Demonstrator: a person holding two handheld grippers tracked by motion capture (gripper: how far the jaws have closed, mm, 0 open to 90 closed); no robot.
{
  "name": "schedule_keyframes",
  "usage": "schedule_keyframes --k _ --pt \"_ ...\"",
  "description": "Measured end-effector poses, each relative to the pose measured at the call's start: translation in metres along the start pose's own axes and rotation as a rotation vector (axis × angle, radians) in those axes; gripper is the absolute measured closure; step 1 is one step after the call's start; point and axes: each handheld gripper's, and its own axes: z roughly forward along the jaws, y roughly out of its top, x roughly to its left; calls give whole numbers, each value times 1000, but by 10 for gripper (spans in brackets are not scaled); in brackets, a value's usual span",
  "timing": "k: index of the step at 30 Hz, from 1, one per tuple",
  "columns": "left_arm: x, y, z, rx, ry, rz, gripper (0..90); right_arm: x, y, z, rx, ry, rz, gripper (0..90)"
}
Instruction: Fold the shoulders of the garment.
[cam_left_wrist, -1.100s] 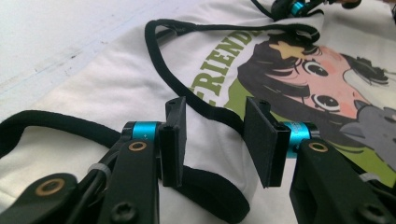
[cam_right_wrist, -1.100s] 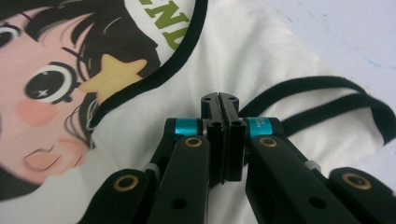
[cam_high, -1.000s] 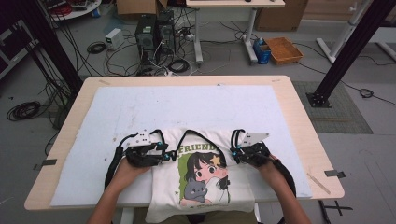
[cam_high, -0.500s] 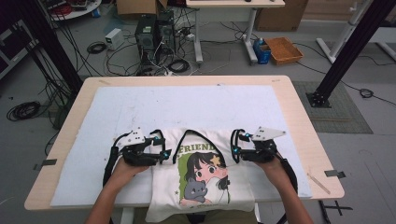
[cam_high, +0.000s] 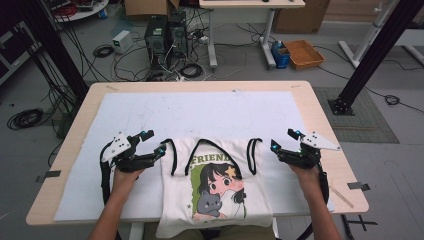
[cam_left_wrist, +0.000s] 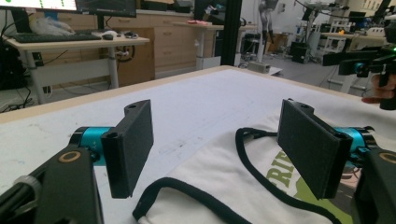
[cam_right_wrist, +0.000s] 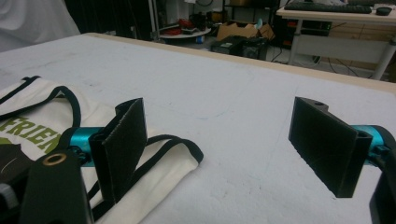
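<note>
Flanking the garment, both tools stand with jaws spread apart and nothing between them. Left gripper (cam_high: 152, 142) sits just beside the left shoulder strap (cam_left_wrist: 187, 189); right gripper (cam_high: 284, 140) sits just off the right strap (cam_right_wrist: 180, 142). White tank top (cam_high: 215, 185), black-trimmed, printed with a cartoon figure, lies flat on the white mat (cam_high: 200, 112), hem overhanging the near edge of the wooden table (cam_high: 325, 125).
</note>
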Motion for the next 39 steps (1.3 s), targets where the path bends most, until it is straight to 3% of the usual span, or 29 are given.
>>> schedule_keyframes --k 11,25,36,39 --pt "-2 1 -1 23 18 13 271 4 0 1 27 32 -11 194" --pt "3 0 3 47 32 -14 271 7 4 10 60 42 -4 194" --pt "1 -1 2 66 27 -9 272 10 7 17 69 45 2 194" --pt "0 -1 2 69 30 -6 272 11 7 16 80 45 -16 194"
